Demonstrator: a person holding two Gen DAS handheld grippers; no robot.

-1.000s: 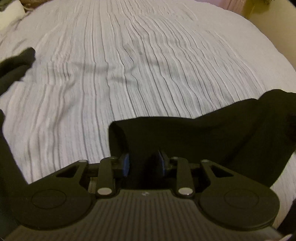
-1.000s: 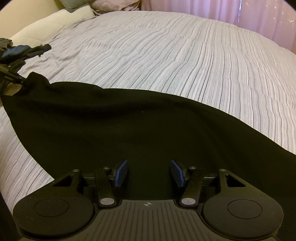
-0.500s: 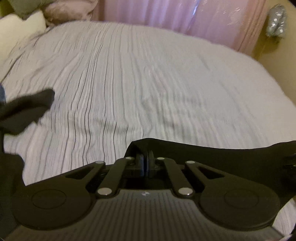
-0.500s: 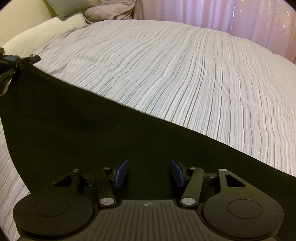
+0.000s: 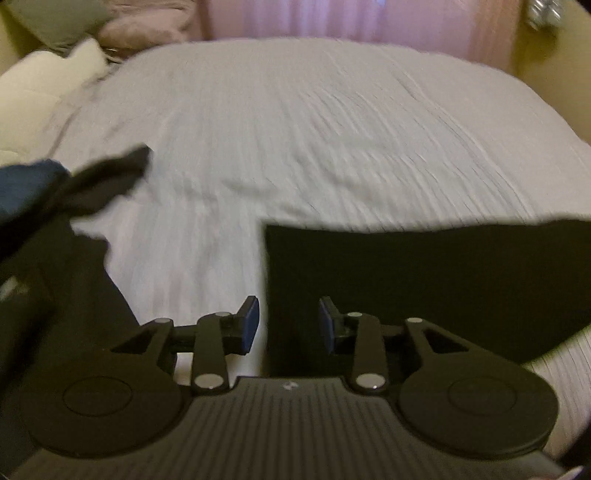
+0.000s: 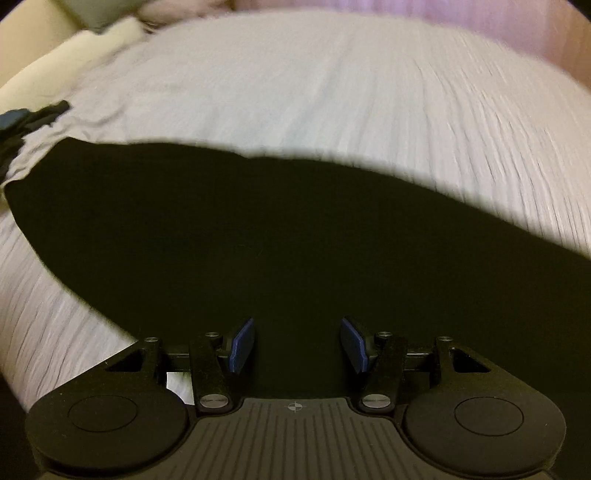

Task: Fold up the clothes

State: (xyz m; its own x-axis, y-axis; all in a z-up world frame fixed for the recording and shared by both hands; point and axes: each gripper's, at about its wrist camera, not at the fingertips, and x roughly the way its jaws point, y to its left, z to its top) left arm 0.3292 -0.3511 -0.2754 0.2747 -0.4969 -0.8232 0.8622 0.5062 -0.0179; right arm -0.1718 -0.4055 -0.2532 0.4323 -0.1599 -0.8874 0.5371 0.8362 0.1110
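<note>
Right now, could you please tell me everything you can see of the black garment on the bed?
The black garment is plain, dark, soft-looking cloth lying on the striped bedspread. Its far edge runs straight to a squared corner. The left tongs have just been opening and stand apart over that corner; the right tongs, also open, are over its middle.

A black garment point(image 6: 295, 236) is lying on a bedspread point(image 5: 314, 140) showing pale lilac with thin dark stripes; blue pads point(image 6: 242, 345) are lining the black tongs; pink curtains point(image 5: 351, 18) are hanging behind.
</note>
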